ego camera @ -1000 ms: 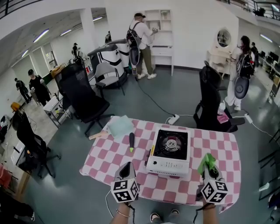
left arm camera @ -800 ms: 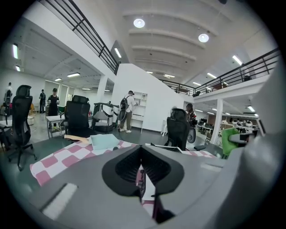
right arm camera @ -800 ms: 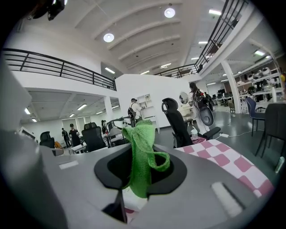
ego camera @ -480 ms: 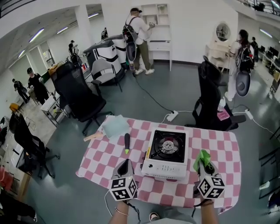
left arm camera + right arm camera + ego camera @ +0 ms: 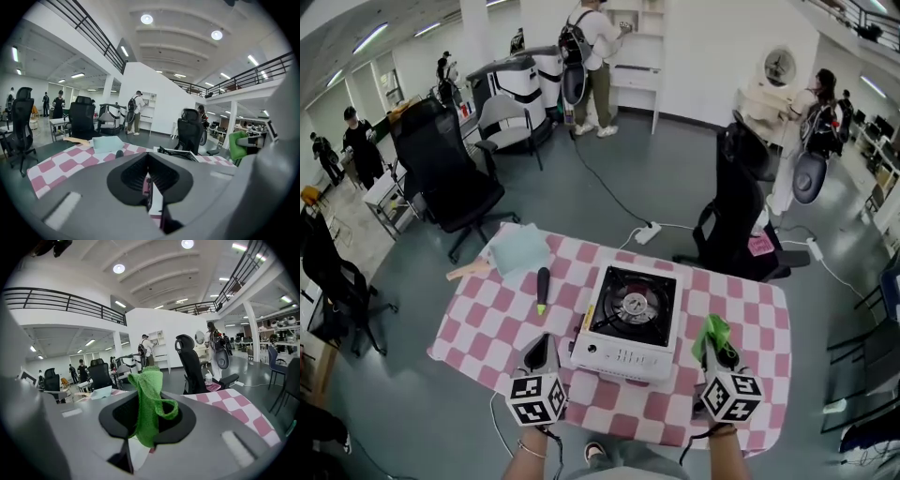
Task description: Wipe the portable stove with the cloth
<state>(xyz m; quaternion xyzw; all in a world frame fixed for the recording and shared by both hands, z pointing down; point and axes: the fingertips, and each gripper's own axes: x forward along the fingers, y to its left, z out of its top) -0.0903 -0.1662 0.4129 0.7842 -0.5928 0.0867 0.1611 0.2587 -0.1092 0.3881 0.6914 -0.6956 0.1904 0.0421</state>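
Since a second ago the head view has swung, so the checked table [image 5: 487, 319] and portable stove [image 5: 624, 322] sit further left in it. Both grippers keep their places flanking the stove's front. The left gripper [image 5: 540, 349] hovers at the stove's 8 o'clock, its jaws pressed together to a thin slit with nothing between them. The right gripper [image 5: 717, 347] is at the stove's 4 o'clock, its jaws clamped on the green cloth [image 5: 147, 399], which sticks up above them, clear of the stove.
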